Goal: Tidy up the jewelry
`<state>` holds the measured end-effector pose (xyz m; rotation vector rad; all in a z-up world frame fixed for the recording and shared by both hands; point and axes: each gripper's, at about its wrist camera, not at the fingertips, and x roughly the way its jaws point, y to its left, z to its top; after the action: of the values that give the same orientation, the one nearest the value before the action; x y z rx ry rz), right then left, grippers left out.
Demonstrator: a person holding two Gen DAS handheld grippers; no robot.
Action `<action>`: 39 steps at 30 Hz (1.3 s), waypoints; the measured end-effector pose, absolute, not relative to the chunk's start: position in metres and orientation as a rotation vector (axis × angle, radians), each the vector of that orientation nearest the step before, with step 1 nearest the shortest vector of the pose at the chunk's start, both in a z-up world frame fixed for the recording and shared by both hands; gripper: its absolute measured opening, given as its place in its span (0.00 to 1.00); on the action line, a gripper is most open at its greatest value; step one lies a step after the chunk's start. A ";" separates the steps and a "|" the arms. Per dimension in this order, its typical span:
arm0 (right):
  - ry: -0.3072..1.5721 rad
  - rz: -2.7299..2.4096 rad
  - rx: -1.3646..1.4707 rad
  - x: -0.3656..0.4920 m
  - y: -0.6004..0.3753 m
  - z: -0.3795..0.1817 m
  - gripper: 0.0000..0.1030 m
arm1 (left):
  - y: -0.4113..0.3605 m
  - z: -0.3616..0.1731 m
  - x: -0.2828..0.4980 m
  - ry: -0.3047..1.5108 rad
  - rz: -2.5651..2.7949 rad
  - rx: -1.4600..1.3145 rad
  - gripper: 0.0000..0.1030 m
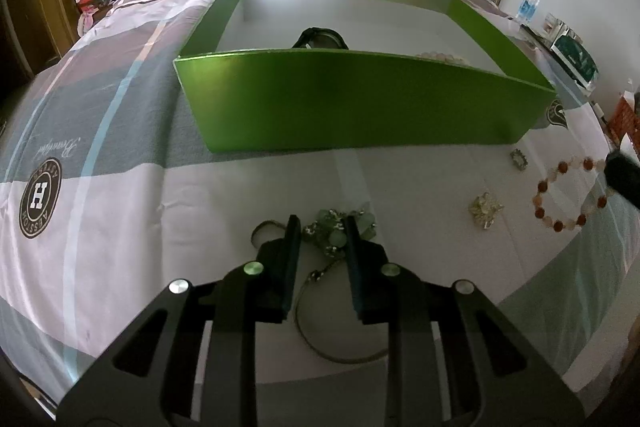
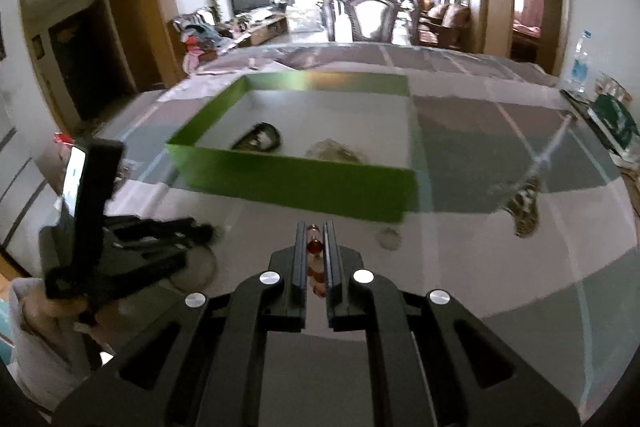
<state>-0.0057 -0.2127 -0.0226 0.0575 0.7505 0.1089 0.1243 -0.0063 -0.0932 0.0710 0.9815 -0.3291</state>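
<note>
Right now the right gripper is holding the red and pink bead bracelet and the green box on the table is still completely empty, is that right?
Not quite. The right gripper does hold the bead bracelet, but the green box is not empty: the right wrist view shows a dark item and a pale beaded piece already lying inside it.

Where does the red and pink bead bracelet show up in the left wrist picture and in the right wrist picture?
Left wrist view: the bead bracelet hangs at the far right edge, from the right gripper, right of the green box.
Right wrist view: only a few of its beads show, low in the centre, pinched between the right gripper's fingers.
Shared landmark: the green box.
</note>
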 end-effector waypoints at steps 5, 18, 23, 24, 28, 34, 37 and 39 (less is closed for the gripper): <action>0.874 0.016 0.103 0.004 -0.237 -0.063 0.07 | -0.002 -0.091 0.116 0.981 -0.326 0.071 0.24; 0.915 -0.107 0.103 0.011 -0.251 -0.095 0.34 | 0.013 -0.079 0.092 0.926 -0.311 0.073 0.38; 0.904 -0.117 0.068 0.014 -0.245 -0.097 0.35 | -0.008 -0.081 0.098 0.932 -0.343 0.093 0.38; 0.900 -0.115 0.067 0.014 -0.245 -0.098 0.35 | -0.011 -0.082 0.098 0.933 -0.348 0.094 0.36; 0.889 -0.114 0.059 0.013 -0.243 -0.099 0.35 | -0.018 -0.090 0.102 0.950 -0.347 0.104 0.16; 0.877 -0.116 0.061 0.013 -0.242 -0.099 0.35 | -0.018 -0.095 0.101 0.945 -0.326 0.110 0.10; 0.874 -0.119 0.060 0.012 -0.238 -0.099 0.35 | -0.017 -0.094 0.100 0.945 -0.313 0.110 0.10; 0.874 -0.119 0.058 0.012 -0.237 -0.099 0.35 | -0.017 -0.094 0.100 0.945 -0.307 0.110 0.12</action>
<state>0.0116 -0.2369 -0.0990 0.0584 0.8736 -0.1189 0.0996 -0.0168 -0.0944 0.1099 0.9452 -0.3072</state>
